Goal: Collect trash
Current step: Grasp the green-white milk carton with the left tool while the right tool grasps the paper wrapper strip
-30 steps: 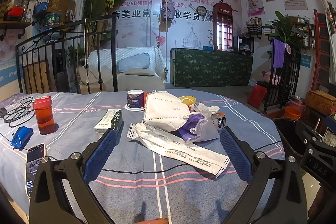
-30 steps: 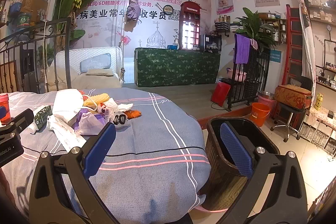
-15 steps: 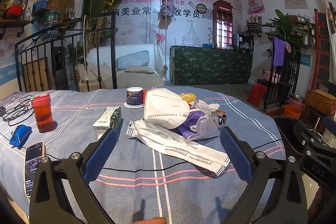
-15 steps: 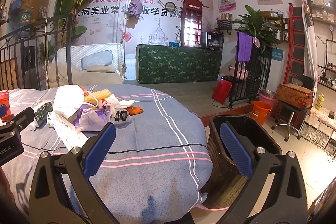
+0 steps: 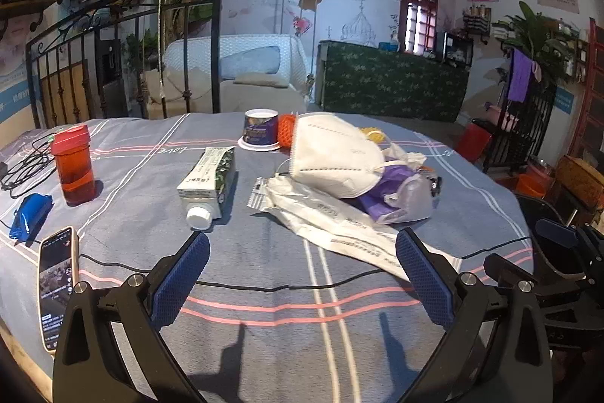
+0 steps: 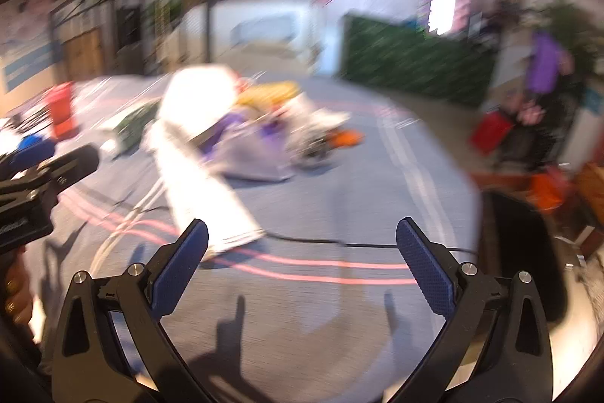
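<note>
A pile of trash lies on the grey striped tablecloth: a white face mask [image 5: 332, 157], a long white wrapper [image 5: 339, 229], a purple and clear plastic bag [image 5: 400, 195], a green carton [image 5: 209, 176] lying on its side and a small cup [image 5: 260, 133]. My left gripper [image 5: 302, 274] is open and empty, above the cloth just short of the pile. My right gripper [image 6: 302, 267] is open and empty; its view is blurred, with the white wrapper [image 6: 204, 191] ahead left and the black trash bin [image 6: 528, 252] at the right.
A red bottle [image 5: 73, 165], a blue object [image 5: 28, 216], a phone [image 5: 58, 286] and black cables [image 5: 22, 169] lie on the table's left side. The right gripper's body [image 5: 558, 274] shows at the right of the left wrist view. A thin black cable [image 5: 264, 286] crosses the cloth.
The right gripper has swung left towards the trash pile, blurring its view. The left gripper has risen slightly, looking down more on the table.
</note>
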A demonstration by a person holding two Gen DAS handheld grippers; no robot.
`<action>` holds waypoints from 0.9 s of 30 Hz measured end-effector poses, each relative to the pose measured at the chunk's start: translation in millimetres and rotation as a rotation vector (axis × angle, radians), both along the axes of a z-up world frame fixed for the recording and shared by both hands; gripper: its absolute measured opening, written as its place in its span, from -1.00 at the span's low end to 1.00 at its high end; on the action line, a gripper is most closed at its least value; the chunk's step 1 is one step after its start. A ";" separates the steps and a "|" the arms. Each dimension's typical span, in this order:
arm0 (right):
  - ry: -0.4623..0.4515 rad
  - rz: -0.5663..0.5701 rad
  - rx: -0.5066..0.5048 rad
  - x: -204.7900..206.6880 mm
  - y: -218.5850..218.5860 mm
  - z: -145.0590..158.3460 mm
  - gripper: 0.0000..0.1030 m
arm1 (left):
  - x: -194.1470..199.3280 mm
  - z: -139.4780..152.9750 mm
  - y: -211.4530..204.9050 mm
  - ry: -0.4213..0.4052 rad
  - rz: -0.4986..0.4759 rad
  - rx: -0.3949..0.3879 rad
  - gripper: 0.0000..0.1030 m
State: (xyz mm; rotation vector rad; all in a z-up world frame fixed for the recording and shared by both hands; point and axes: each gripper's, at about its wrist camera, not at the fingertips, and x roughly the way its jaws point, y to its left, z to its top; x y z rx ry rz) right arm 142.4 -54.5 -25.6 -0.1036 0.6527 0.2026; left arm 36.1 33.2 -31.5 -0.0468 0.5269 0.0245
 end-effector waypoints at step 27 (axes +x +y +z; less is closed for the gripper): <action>0.303 0.357 -0.058 55.7 70.7 -31.4 -0.66 | 138.9 -0.4 107.3 0.432 0.032 -0.040 0.83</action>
